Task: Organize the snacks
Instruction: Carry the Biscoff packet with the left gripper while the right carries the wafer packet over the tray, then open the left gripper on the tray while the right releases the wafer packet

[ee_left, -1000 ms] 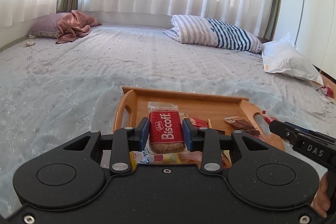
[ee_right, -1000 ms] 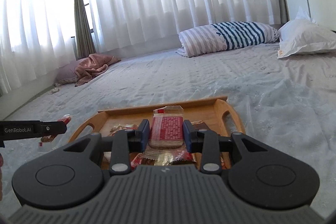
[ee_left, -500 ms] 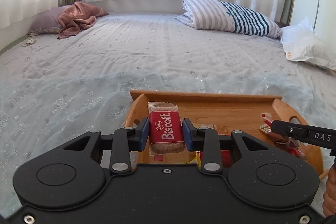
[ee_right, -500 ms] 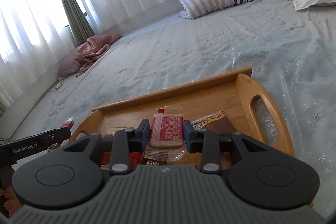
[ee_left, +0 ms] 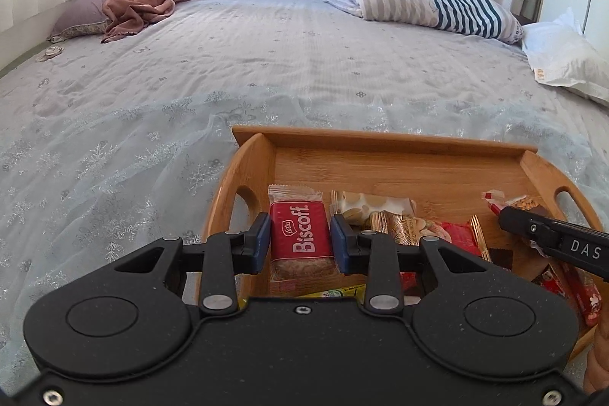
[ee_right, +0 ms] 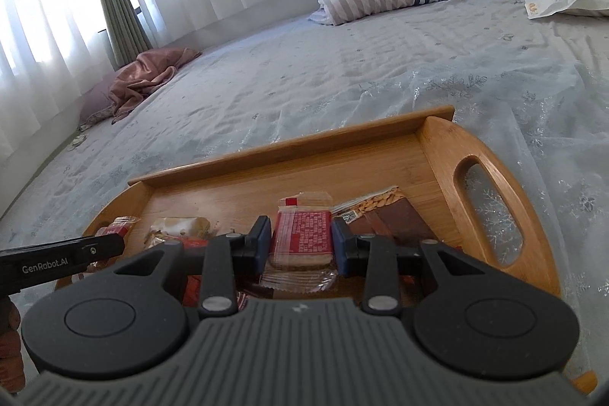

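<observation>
On the pale grey patterned bed [ee_left: 190, 94], the left claw [ee_left: 300, 238] grips a red Biscoff biscuit packet [ee_left: 300, 234] between its blue pads, held over the left end of the oval bamboo tray with cut-out handles [ee_left: 380, 139]. To its right, loose snack wrappers [ee_left: 399, 219] lie on the tray floor. Further right, the right claw [ee_right: 301, 238] clamps a second red biscuit packet, printed back upward [ee_right: 302, 236], above the tray's middle, beside a brown seed-snack packet [ee_right: 392, 215].
</observation>
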The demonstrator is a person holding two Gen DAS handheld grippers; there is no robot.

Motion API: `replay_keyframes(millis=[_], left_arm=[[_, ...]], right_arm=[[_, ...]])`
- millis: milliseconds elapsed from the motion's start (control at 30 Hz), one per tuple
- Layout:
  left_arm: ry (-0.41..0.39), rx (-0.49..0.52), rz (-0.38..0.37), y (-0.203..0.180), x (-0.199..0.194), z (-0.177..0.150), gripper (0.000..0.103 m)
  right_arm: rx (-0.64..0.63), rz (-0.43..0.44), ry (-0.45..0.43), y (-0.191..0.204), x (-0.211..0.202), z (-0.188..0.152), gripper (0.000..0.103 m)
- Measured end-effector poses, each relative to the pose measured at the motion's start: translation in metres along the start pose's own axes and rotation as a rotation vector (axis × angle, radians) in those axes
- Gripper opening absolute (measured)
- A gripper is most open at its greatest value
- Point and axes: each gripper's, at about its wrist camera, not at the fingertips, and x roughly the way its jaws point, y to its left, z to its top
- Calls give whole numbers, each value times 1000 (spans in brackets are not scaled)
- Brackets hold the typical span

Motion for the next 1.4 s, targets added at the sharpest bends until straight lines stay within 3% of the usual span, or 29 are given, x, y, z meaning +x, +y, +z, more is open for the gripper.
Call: replay_keyframes(millis=[433, 1000, 1100, 1133, 1233, 1400], left_arm=[[24, 28, -17, -7, 7, -7, 32], [38, 27, -17, -3, 13, -11, 33], [25, 27, -39, -4, 8, -11, 53], [17, 30, -40, -5, 5, -11, 60], [-15, 58, -2, -10, -7, -13, 80], [-36, 60, -22, -10, -29, -16, 92]], right_arm=[[-78, -45, -1, 10, 3, -7, 38], [-77, -43, 0, 10, 3, -8, 39], [-65, -39, -17, 11, -4, -8, 50], [-73, -32, -26, 11, -7, -8, 61], [-104, -30, -54, 13, -18, -8, 68], [-118, -18, -93, 12, -41, -6, 77]])
